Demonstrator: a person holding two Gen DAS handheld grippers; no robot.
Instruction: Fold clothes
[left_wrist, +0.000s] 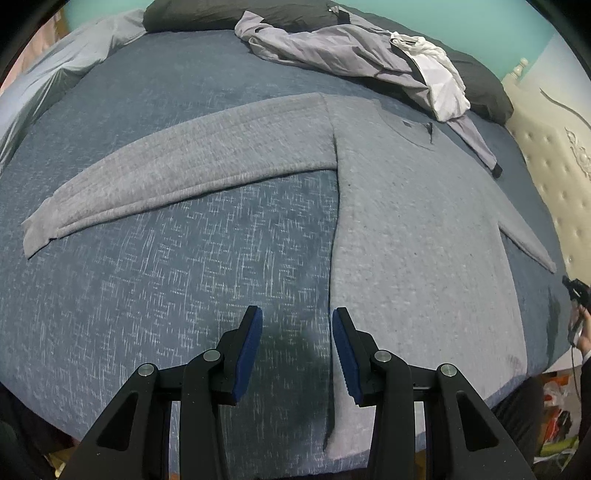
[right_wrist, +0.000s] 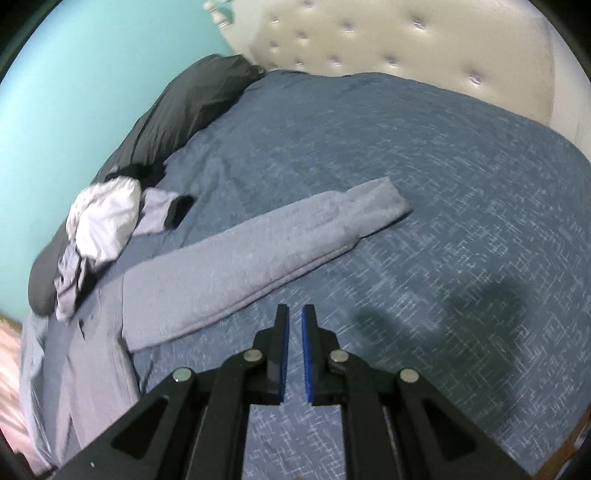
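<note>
Through the left wrist we see the grey sweater (left_wrist: 406, 221) spread flat on the blue bedspread (left_wrist: 166, 277), its body at one o'clock from the left gripper (left_wrist: 297, 317), whose jaws stand apart, empty.

Through the right wrist, the sweater's sleeve (right_wrist: 258, 251) lies at eleven o'clock from the right gripper (right_wrist: 294, 314), jaws slightly parted, gripping nothing.

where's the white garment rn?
White garment lies top right in the left wrist view, on the purple jacket beside the dark pillow, beyond the grey sweater.
</note>
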